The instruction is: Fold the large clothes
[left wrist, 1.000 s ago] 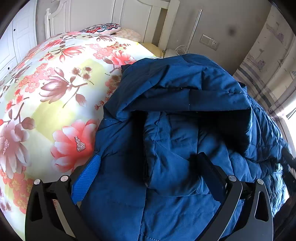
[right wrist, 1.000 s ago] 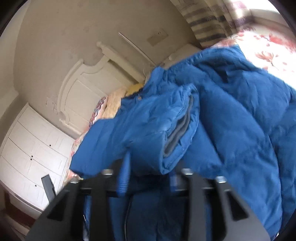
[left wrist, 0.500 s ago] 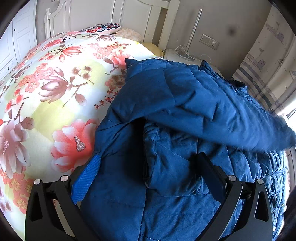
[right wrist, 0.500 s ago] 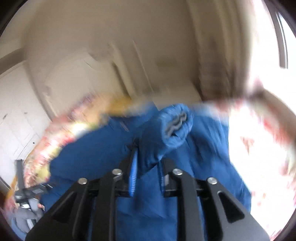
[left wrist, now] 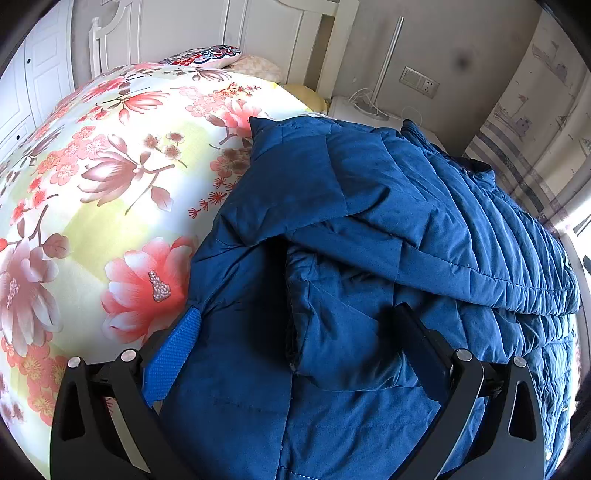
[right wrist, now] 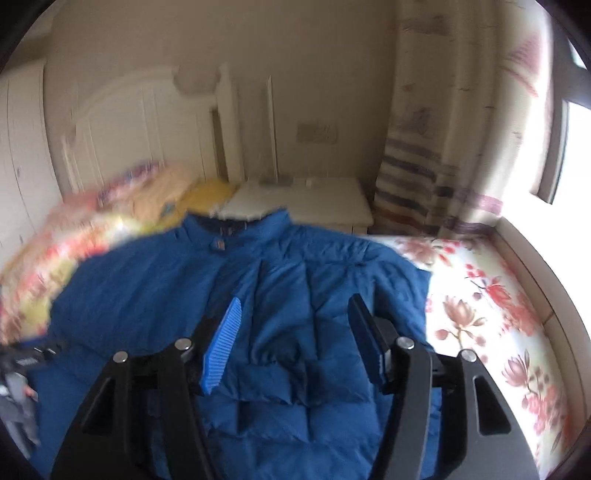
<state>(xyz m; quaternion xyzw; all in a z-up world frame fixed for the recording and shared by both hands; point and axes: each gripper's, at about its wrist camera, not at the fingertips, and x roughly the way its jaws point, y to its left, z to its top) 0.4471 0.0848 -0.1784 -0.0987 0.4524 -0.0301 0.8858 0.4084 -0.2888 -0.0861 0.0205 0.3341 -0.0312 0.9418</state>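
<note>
A large blue quilted jacket [left wrist: 388, 229] lies on the floral bed. One sleeve [left wrist: 443, 236] lies folded across its body. My left gripper [left wrist: 299, 325] is open, its jaws wide apart and resting on the jacket, with a fold of fabric [left wrist: 340, 332] lying between them. In the right wrist view the jacket [right wrist: 295, 280] lies flat with its collar [right wrist: 229, 225] towards the headboard. My right gripper [right wrist: 295, 317] is open and empty above the jacket's middle. That view is blurred.
The floral bedspread [left wrist: 92, 192] stretches left of the jacket and shows at the right in the right wrist view [right wrist: 491, 314]. Pillows [left wrist: 207, 59] and a white headboard [left wrist: 266, 33] stand at the far end. A white bedside table [right wrist: 317, 199], curtain [right wrist: 424, 155] and window are behind.
My right gripper carried the sleeve across the jacket, let it go and opened. The sleeve now lies flat over the body. My left gripper has not moved.
</note>
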